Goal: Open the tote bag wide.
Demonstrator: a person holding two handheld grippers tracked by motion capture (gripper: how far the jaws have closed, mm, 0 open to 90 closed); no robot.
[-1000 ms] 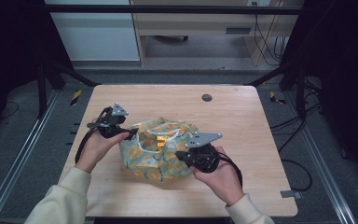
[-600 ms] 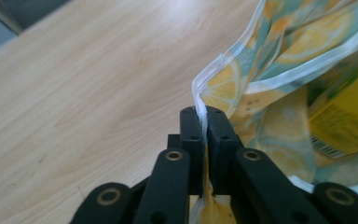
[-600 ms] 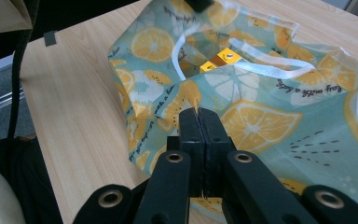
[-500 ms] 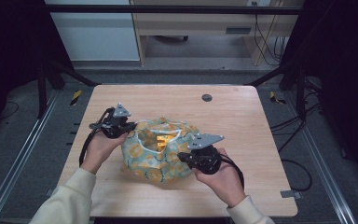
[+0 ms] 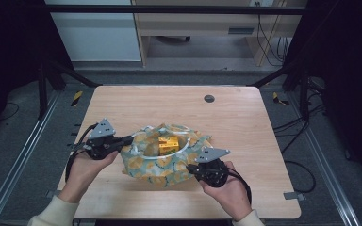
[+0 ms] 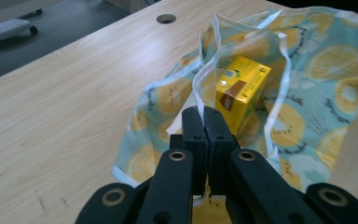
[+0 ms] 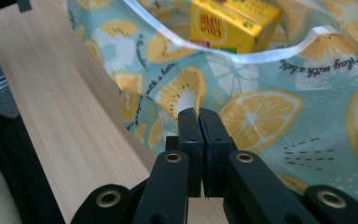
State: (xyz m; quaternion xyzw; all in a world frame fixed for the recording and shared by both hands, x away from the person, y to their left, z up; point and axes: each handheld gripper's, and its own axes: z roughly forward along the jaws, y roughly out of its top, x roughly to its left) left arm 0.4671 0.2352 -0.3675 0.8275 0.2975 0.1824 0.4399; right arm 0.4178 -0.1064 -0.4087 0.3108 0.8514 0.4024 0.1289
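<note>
My left gripper (image 6: 204,116) has its two black jaws pressed together on the white-piped rim of the teal cloth bag printed with lemon slices (image 6: 307,88), pinching the edge where it stands up at the bag's left side. My right gripper (image 7: 199,119) is likewise closed, nipping a fold of the same printed fabric low on the side nearest me. In the high view the left gripper (image 5: 125,140) sits at the bag's left edge and the right gripper (image 5: 192,168) at its near right, so the bag (image 5: 162,157) is held between them in the middle of the table, its mouth gaping upward.

Inside the open mouth stands a small yellow cardboard carton with a brown panel (image 6: 240,88), also seen from above (image 5: 168,144) and just past the rim in the right gripper view (image 7: 230,21).

I judge the step in hand to be holding the bag open or gathering it round the carton. The next move calls for keeping both pinches firm and moving the two hands together, so the loose cloth doesn't slip out or tip the carton.

The bag rests on a pale wooden table (image 5: 245,117) with a round grommet hole (image 5: 209,98) near its far edge. Beyond lie a grey floor, a black frame and a light wooden desk (image 5: 202,28).
</note>
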